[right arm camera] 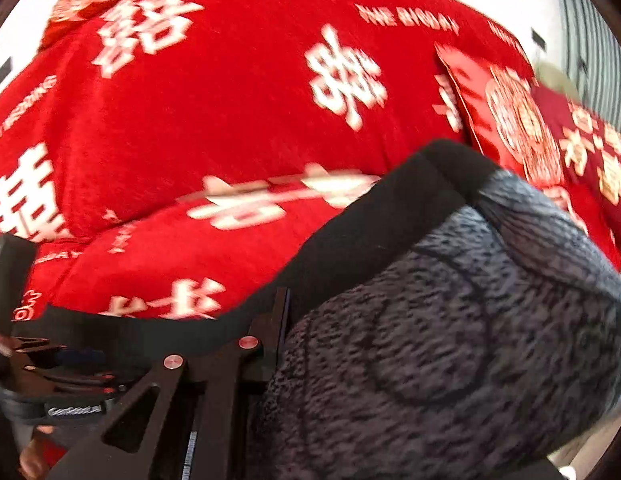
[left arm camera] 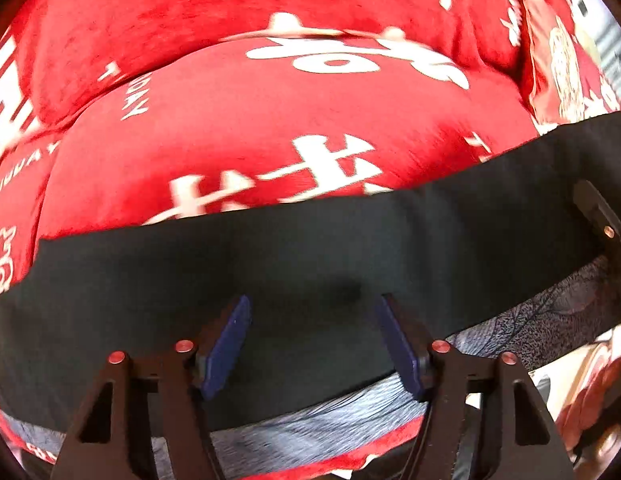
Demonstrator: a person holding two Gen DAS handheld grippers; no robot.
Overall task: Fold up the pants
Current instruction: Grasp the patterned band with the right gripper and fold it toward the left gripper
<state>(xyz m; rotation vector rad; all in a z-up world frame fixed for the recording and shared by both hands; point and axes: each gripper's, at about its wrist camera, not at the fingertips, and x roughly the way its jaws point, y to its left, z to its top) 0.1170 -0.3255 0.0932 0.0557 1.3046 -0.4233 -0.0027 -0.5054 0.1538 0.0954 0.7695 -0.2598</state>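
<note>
— Red plush bed quilt with white characters (left arm camera: 238, 128) fills the background. Which step?

— An early one, I judge. Left gripper (left arm camera: 310, 344) stands wide, empty, over the black waistband (left arm camera: 310, 240) of the grey mottled knit pants (right arm camera: 450, 340), which lie just ahead across the quilt.

— And the right gripper (right arm camera: 270, 340)?

— One finger lies against the waistband; I cannot tell if it grips.

— Next?

— Pinch the band at both ends. A red patterned cushion (right arm camera: 510, 120) beyond, to the right, may crowd the fold.

Likely a home bedroom, plush red wedding quilt (right arm camera: 214, 112) with white double-happiness characters, matching red pillow (right arm camera: 506, 120)
</note>
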